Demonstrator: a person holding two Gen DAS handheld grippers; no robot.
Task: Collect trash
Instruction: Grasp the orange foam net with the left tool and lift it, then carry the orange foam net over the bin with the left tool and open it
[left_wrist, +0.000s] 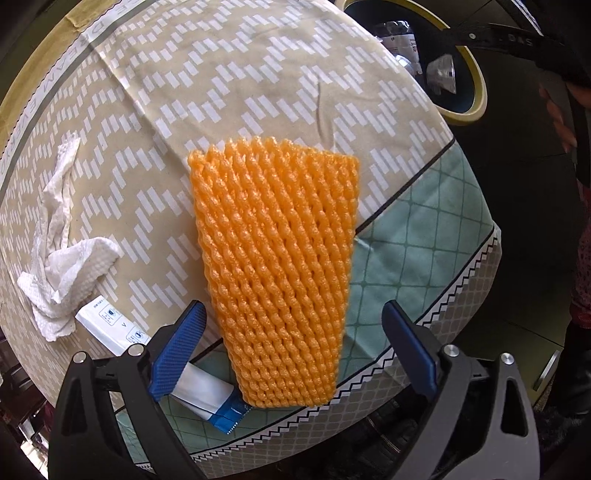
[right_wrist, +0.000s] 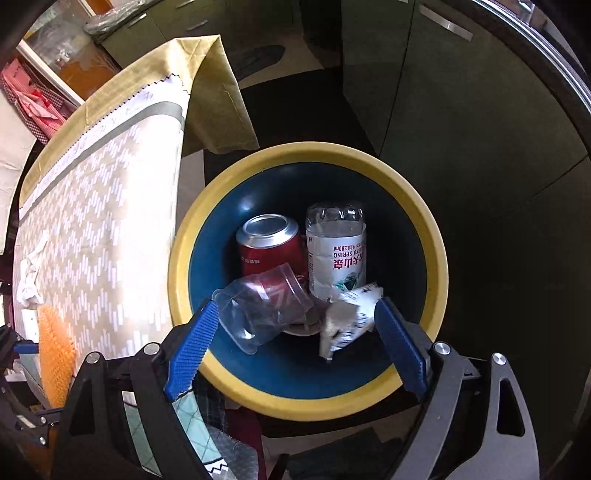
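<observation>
Trash on the table (left_wrist: 258, 74): an orange foam fruit net (left_wrist: 273, 269) lies flat at centre frame in the left wrist view, overlapping a white and blue sachet (left_wrist: 207, 397) at lower left. A crumpled white paper towel (left_wrist: 62, 254) lies well apart at the left edge. The left hand-held gripper (left_wrist: 295, 347) stands wide above the net's near end, pads not touching it. In the right wrist view, the yellow-rimmed bin (right_wrist: 436, 258) holds a red can (right_wrist: 267, 243), a clear water bottle (right_wrist: 336, 251), a clear plastic cup (right_wrist: 258, 310) and a crumpled white wrapper (right_wrist: 347, 317). The right hand-held gripper (right_wrist: 291, 347) is wide over the bin, gripping nothing.
</observation>
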